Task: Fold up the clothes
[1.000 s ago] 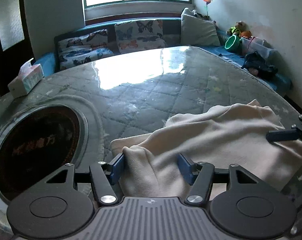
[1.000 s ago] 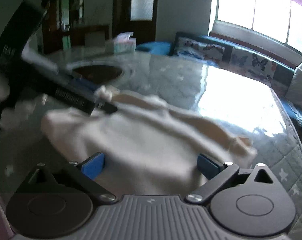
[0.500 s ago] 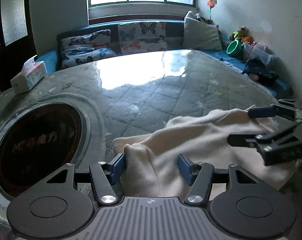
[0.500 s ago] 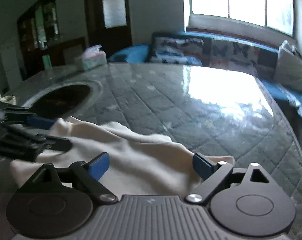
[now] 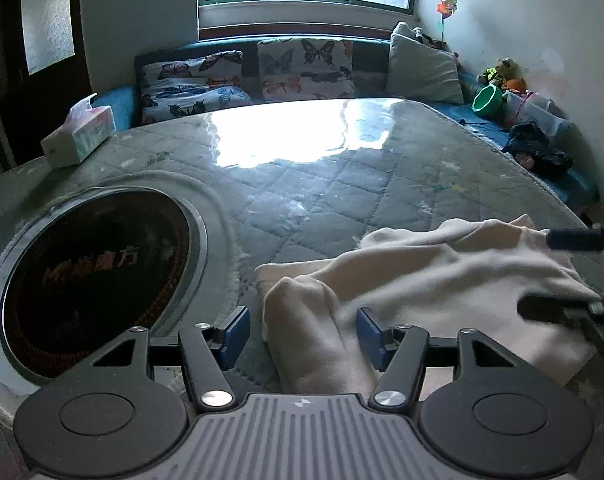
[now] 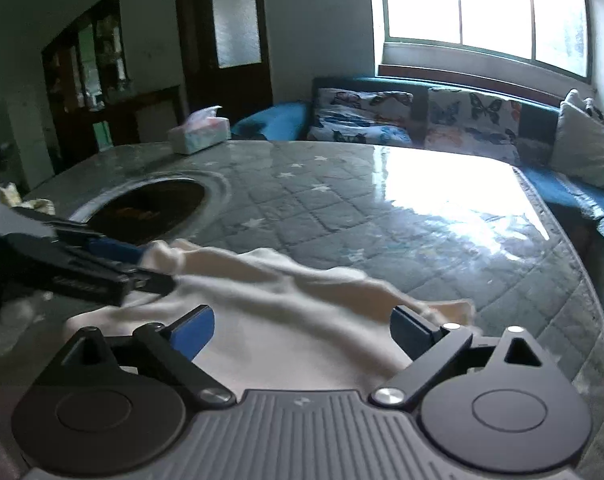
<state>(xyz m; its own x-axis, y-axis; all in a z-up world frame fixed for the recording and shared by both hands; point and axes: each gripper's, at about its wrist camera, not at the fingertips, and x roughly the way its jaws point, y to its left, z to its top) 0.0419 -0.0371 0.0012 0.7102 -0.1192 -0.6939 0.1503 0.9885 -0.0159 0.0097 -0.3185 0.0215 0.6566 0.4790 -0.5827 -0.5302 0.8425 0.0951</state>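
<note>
A cream cloth (image 5: 441, 280) lies crumpled on the near right part of the quilted table (image 5: 341, 168). My left gripper (image 5: 302, 320) straddles the cloth's bunched left corner, with a small gap beside the left pad (image 5: 236, 330). From the right wrist view that gripper (image 6: 158, 266) comes in from the left around the same corner. My right gripper (image 6: 302, 324) is over the cloth's (image 6: 286, 312) other end, its jaws opening wide and its pads off the fabric. In the left wrist view its fingers (image 5: 573, 239) reach in from the right edge.
A round dark hotplate (image 5: 94, 276) is set into the table to the left of the cloth. A tissue box (image 5: 80, 136) stands at the far left edge. A bench with butterfly cushions (image 5: 305, 72), a green bowl (image 5: 487, 100) and dark clothes (image 5: 537, 152) runs along the far and right sides.
The right gripper rolled level, swung in over the cloth's right end, then drew back toward the right edge. The cloth's left fold now sits clear of the left gripper's left pad.
</note>
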